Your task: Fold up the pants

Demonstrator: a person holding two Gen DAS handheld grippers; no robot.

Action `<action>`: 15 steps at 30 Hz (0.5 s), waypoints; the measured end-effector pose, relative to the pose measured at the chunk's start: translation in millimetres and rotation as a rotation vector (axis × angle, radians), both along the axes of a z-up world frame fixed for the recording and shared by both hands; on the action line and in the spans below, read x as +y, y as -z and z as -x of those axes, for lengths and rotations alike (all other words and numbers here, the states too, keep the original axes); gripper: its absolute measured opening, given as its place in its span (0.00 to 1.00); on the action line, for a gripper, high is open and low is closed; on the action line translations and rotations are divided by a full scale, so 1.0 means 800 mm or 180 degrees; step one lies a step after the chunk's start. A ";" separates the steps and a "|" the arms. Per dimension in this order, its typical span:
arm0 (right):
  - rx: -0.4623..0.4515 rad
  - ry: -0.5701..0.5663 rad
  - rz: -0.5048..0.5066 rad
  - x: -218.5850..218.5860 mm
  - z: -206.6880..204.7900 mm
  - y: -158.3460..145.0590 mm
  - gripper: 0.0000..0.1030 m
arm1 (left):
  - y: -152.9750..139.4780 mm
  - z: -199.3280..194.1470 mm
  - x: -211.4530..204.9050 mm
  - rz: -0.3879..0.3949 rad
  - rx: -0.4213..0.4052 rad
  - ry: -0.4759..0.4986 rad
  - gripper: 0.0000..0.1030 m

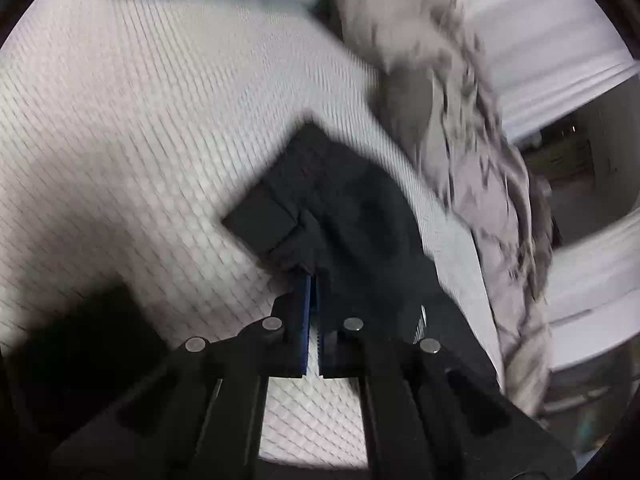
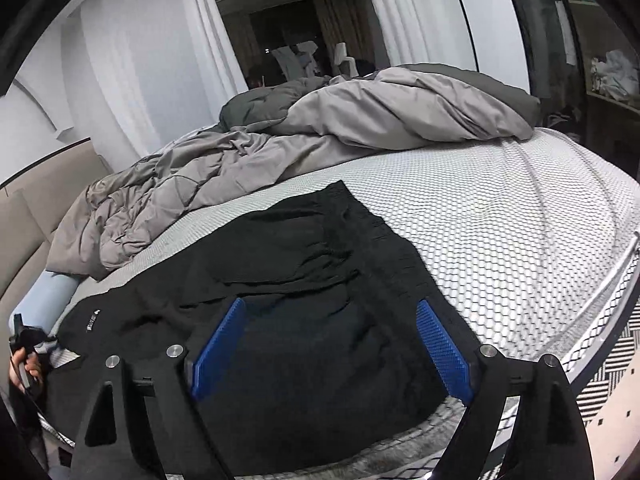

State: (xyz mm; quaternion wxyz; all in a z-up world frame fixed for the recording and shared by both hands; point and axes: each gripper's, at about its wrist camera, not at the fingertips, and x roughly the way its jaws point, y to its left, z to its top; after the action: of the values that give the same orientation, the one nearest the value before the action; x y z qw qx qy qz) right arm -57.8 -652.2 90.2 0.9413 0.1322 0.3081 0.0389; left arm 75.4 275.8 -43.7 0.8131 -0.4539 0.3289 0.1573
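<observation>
Black pants point(image 2: 304, 256) lie spread over the near part of a white honeycomb-patterned mattress point(image 2: 500, 216), waistband toward the far side. My right gripper point(image 2: 331, 304) hovers just above them, open wide, its blue pads point(image 2: 442, 352) apart with nothing pinched. In the left wrist view, which is blurred, my left gripper point(image 1: 311, 276) is shut, its tips pinching a bunched end of the pants point(image 1: 352, 216). From that end the cloth trails away over the mattress point(image 1: 140, 120). At the far left edge of the right wrist view, a hand point(image 2: 24, 372) holds the left gripper at the pants' end.
A crumpled grey duvet point(image 2: 320, 128) is heaped along the far side of the bed, also seen as the duvet point(image 1: 472, 160). A light blue bolster point(image 2: 48, 300) lies by the beige headboard point(image 2: 32, 208). White curtains point(image 2: 132, 52) hang behind. Patterned floor point(image 2: 616, 364) shows beyond the mattress's right edge.
</observation>
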 end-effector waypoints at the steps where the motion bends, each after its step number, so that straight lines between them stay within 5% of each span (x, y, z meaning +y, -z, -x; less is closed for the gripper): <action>1: 0.0005 0.0024 0.0027 -0.005 0.002 0.001 0.86 | -0.012 0.007 0.010 -0.0227 0.0034 -0.0067 0.00; 5: 0.0063 0.0158 0.0084 -0.027 0.005 0.008 0.87 | -0.037 0.027 0.044 -0.0578 0.0325 -0.0140 0.02; 7: 0.0128 0.0202 0.0027 -0.037 0.002 0.014 0.87 | -0.046 0.053 0.051 -0.0663 0.0282 -0.0051 0.17; 9: 0.0162 0.0220 -0.0043 -0.043 0.002 0.019 0.87 | -0.055 0.090 0.046 -0.0778 0.0220 -0.0075 0.55; 11: 0.0162 0.0188 -0.0050 -0.043 0.006 0.021 0.87 | -0.058 0.137 0.037 -0.0875 0.0173 -0.0174 0.70; 15: 0.0202 0.0150 0.0004 -0.047 0.014 0.029 0.87 | -0.040 0.237 0.028 -0.0687 0.0138 -0.0203 0.70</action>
State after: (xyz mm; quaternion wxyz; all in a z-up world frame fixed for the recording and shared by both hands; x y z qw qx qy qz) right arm -69.3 -689.8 67.3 0.9318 0.1400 0.3346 0.0124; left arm -114.2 298.1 -11.9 0.8445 -0.3703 0.3129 0.2274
